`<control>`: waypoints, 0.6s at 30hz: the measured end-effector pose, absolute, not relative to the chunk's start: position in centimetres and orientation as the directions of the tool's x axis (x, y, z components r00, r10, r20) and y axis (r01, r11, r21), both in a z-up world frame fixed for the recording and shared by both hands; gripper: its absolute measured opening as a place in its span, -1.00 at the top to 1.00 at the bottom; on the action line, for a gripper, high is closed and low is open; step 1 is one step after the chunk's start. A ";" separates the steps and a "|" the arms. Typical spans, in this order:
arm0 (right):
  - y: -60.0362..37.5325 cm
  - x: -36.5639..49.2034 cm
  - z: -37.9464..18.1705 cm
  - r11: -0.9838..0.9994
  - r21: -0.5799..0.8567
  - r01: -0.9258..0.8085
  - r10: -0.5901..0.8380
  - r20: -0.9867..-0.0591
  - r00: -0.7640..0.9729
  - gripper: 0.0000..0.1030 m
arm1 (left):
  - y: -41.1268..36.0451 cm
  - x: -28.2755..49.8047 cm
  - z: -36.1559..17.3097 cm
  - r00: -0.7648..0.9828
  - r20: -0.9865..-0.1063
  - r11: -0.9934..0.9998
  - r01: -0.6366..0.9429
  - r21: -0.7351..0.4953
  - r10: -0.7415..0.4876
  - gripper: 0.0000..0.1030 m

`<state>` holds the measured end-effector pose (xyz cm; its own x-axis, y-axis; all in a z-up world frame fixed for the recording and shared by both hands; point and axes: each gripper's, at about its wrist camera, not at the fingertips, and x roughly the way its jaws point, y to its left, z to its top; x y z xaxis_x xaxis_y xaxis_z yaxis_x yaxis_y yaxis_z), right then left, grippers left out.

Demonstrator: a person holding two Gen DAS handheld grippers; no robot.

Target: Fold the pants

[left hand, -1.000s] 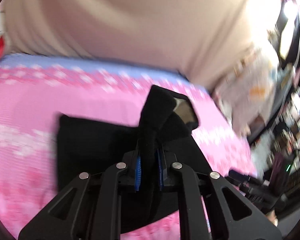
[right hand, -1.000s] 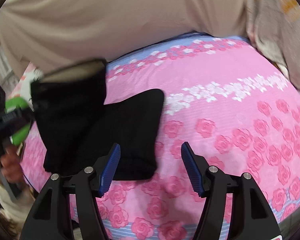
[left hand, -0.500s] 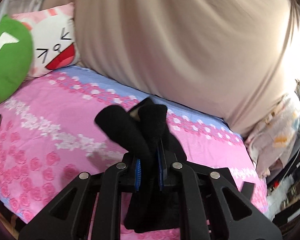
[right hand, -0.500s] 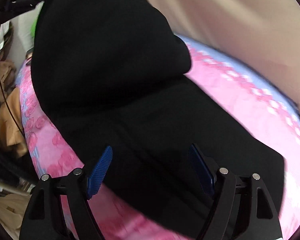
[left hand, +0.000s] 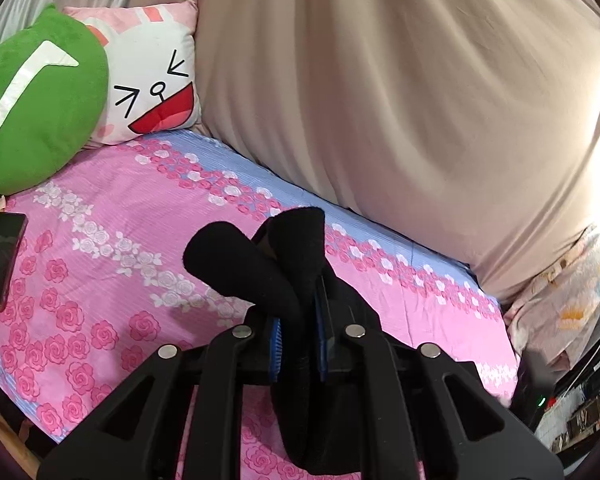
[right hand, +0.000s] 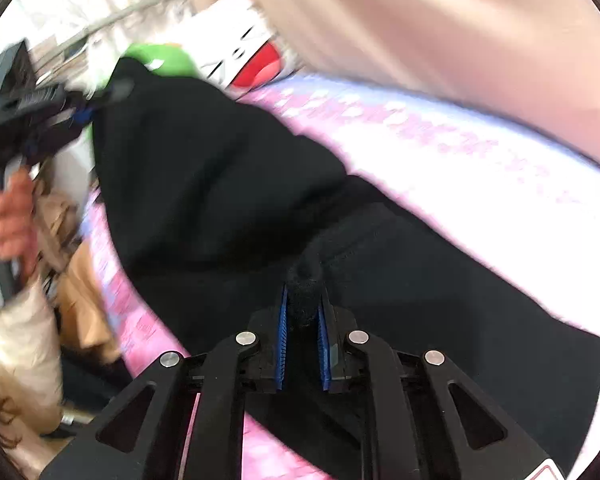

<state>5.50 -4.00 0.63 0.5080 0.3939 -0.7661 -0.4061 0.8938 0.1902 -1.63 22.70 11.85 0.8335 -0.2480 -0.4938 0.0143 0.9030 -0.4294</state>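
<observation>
The black pants (right hand: 228, 184) are a single garment strung between the two claws over the pink bed (left hand: 112, 248). In the right wrist view the cloth runs on a slant from far left, where the left claw (right hand: 82, 114) holds one end lifted, down to near right, where the rest lies on the bed; that slant is its long axis. The right claw (right hand: 302, 320) has just been closing, and a bunched ridge of cloth now sits pinched between its blue pads (right hand: 283, 340). The left claw (left hand: 296, 344) is clamped narrow on a thick roll of the cloth that stands up past its tips.

I judge that the next move turns on this: both ends are held, the left one high and far, the right one low and near, so carrying one end along that axis would lay one half over the other.

Count: one pair of pants, two claws, two cushions (left hand: 36, 96) at the far left of the bed, one phone (left hand: 0, 260) at its left edge.
</observation>
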 end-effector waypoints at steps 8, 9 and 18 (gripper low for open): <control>-7.3 3.9 0.2 0.902 0.275 -0.333 0.422 -0.729 0.540 0.15 | 18.1 -2.2 14.4 0.827 -0.472 0.919 0.126 -0.373 -0.305 0.76; -8.6 2.8 1.0 0.920 0.256 -0.298 0.387 -0.720 0.576 0.11 | 16.4 -2.3 15.0 0.821 -0.467 0.921 0.169 -0.350 -0.329 0.76; -24.1 -4.7 3.4 0.934 0.346 0.085 0.163 -0.627 0.762 -0.30 | -5.5 -3.8 11.3 0.553 -0.587 0.783 0.568 -0.253 -0.591 -0.37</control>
